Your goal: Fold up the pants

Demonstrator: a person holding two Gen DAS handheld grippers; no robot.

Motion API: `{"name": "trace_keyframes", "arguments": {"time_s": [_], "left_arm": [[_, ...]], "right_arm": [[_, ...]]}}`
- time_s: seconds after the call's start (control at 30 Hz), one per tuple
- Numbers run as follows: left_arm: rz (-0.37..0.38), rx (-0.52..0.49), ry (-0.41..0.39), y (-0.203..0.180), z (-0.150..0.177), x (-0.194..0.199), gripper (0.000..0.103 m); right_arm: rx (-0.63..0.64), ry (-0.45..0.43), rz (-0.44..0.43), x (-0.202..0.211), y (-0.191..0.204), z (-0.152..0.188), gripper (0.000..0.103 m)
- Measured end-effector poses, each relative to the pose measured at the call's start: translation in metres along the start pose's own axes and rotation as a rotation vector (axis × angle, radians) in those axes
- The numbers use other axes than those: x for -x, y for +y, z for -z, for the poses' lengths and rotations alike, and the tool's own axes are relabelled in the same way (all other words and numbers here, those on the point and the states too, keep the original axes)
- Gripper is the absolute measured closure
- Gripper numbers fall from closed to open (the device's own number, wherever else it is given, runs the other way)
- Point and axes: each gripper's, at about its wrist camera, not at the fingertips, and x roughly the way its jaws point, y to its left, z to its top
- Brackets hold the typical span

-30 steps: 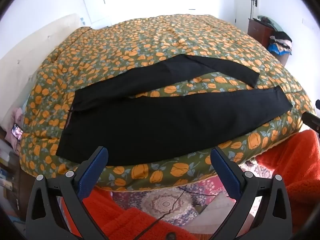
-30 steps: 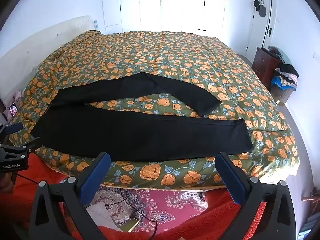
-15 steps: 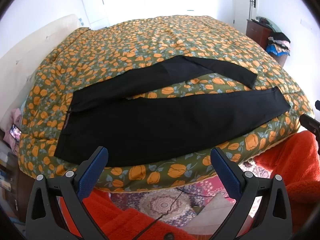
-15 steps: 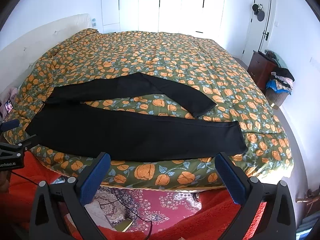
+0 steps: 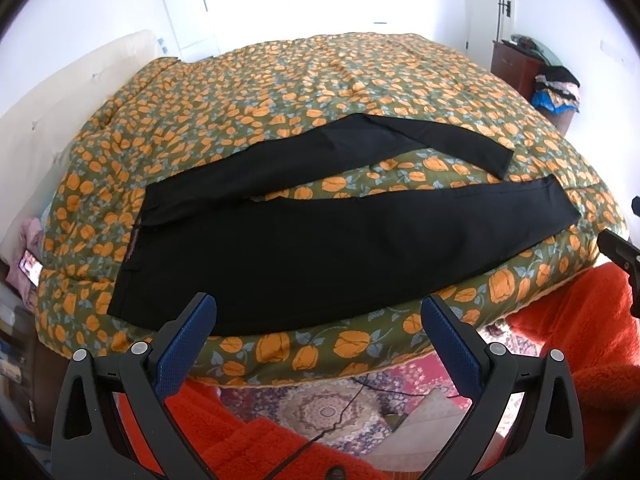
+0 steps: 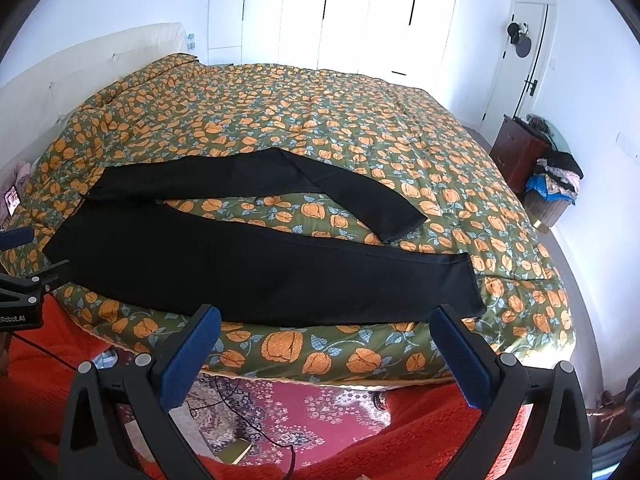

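Observation:
Black pants [image 5: 304, 248] lie flat on a bed with an orange-flowered green quilt [image 5: 304, 80], waist to the left, both legs spread apart toward the right. The far leg bends at the knee. In the right wrist view the same pants [image 6: 256, 272] stretch across the near edge of the quilt [image 6: 320, 120]. My left gripper [image 5: 318, 308] is open, hovering off the bed's near edge below the waist and near leg. Over the edge below the near leg's cuff end, my right gripper [image 6: 326, 320] is open too. Neither touches the cloth.
A patterned pink rug [image 6: 312, 412] and a cable lie on the floor under the grippers. Red fleece sleeves [image 5: 580, 340] flank the views. A dark wooden nightstand [image 6: 520, 152] with piled clothes stands at the right wall. A cream headboard [image 5: 60, 120] is at left.
Both grippers have risen and drawn slightly closer to the bed, so the pants sit lower and nearer in each view. The pants have not moved. Both grippers stay open.

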Motion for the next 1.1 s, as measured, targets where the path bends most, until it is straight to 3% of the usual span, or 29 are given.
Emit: {"name": "trace_keyframes", "arguments": {"time_s": [1.1], "left_arm": [[-0.011, -0.002, 0.011, 0.0020, 0.0040, -0.0037, 0.001]], "right_arm": [[0.026, 0.012, 0.010, -0.0027, 0.0069, 0.0021, 0.000]]}}
